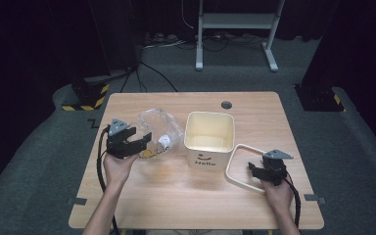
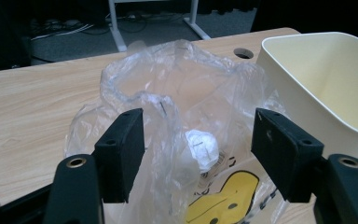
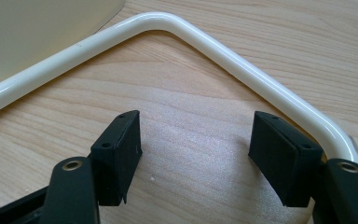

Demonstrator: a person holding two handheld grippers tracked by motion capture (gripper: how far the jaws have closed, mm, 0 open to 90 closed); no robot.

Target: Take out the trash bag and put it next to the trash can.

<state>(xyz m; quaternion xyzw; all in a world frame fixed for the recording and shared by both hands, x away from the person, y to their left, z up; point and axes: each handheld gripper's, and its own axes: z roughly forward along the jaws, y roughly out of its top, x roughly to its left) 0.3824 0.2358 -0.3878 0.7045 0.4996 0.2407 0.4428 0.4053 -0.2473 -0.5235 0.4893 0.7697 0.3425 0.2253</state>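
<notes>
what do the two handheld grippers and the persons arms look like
Both are black two-jaw handheld grippers, the left gripper and the right gripper. Each has flat rectangular black pads with small screw holes, brass-coloured rivets at the finger joints, a grey three-cornered plate on top, and a black cable trailing back along the forearm. The forearms are bare, with no sleeves in sight.

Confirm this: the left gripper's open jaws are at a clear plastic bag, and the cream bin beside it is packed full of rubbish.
Not quite. The cream bin is empty, as the high view shows, with bare inner walls. The rest holds: the left gripper has its jaws open around the clear plastic bag.
</notes>
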